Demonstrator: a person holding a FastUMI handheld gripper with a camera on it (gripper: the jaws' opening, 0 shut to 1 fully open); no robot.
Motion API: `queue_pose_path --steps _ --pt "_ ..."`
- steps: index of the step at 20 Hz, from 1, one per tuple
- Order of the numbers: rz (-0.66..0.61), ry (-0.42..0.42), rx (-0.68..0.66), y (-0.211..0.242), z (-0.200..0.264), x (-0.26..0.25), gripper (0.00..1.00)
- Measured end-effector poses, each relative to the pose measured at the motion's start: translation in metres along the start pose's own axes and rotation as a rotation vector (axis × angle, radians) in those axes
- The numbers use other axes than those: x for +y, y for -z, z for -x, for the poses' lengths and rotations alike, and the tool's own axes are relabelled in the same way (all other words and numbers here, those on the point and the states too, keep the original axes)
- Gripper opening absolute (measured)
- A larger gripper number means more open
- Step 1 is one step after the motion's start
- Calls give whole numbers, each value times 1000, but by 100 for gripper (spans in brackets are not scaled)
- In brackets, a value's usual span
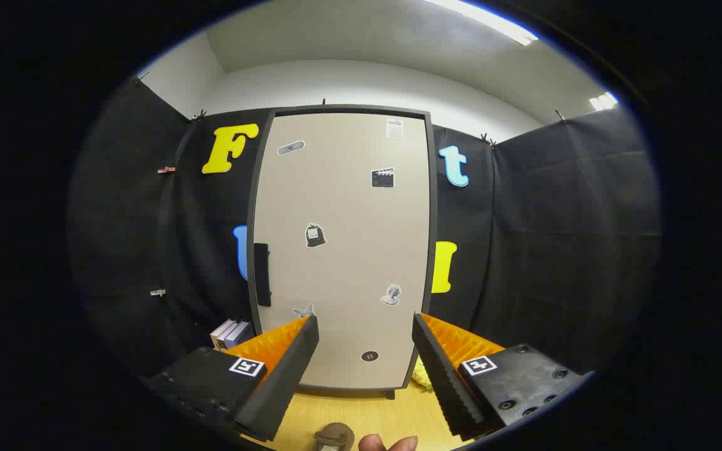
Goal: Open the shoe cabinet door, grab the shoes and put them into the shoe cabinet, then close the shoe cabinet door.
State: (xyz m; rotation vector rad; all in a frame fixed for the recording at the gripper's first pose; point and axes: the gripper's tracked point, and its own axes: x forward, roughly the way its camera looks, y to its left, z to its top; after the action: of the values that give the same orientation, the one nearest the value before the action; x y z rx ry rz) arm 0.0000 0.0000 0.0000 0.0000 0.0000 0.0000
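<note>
Your gripper (366, 341): fingers spread, holding nothing. Shoe cabinet door (343, 250) shut, dead ahead at 12 o'clock, beyond fingers. Its handle (262, 274) at 10 o'clock off left finger, long axis vertical. You likely swing left to hook it.

It was a staged recording booth, not a home: black cloth walls (561, 238) clipped up under white ceiling lights (486, 19), with a stickered shoe cabinet (342, 250) on a wooden floor (367, 413).
</note>
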Motion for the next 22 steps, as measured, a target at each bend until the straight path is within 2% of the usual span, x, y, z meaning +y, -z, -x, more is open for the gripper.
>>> queue_pose_path --steps 17,22 --pt "4 15 3 1 -1 -1 98" --pt "-41 -50 12 -5 -2 9 98"
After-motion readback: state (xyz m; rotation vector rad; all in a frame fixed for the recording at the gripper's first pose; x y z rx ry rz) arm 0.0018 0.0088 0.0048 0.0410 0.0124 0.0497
